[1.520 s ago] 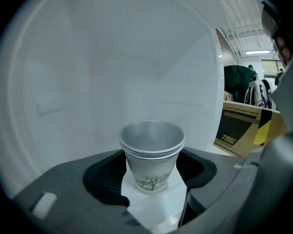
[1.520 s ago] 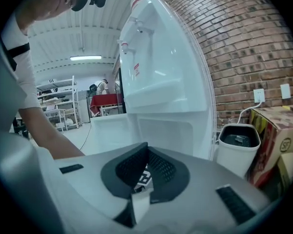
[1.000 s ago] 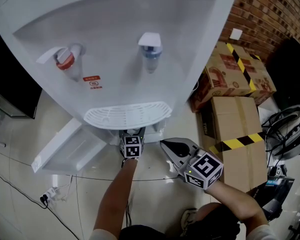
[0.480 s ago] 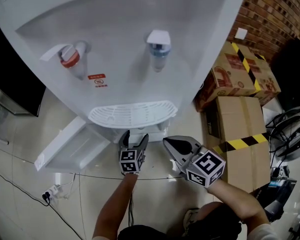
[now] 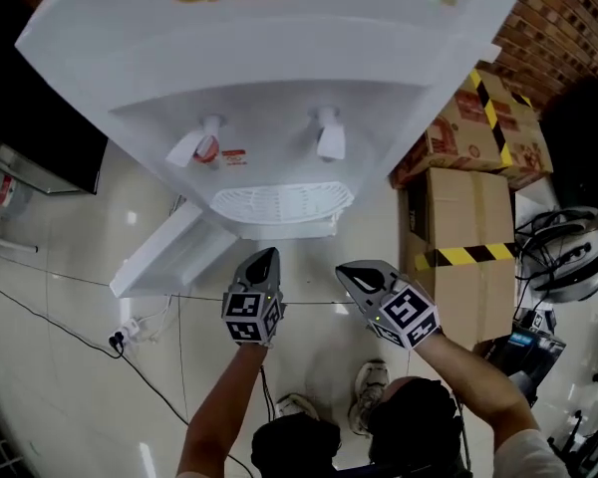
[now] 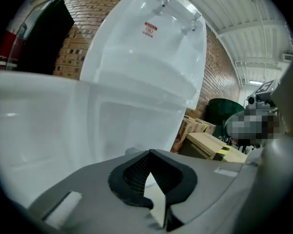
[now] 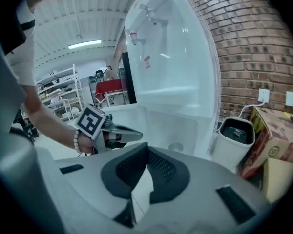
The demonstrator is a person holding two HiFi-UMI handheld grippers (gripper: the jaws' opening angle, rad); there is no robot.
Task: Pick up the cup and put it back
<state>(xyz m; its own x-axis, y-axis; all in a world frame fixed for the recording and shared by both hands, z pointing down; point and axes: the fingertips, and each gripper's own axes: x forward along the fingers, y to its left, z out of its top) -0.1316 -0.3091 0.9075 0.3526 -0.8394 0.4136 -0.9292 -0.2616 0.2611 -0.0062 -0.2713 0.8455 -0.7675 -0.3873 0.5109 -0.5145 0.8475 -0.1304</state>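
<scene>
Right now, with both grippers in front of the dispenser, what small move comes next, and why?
Probably nudge the open cabinet door shut with the left gripper. Its jaws have just closed on nothing, the right gripper is shut and empty too, and a round thing, perhaps the cup, sits inside.

Head view steeply down over dispenser (image 5: 279, 78), both gripper views low, facing it
</scene>
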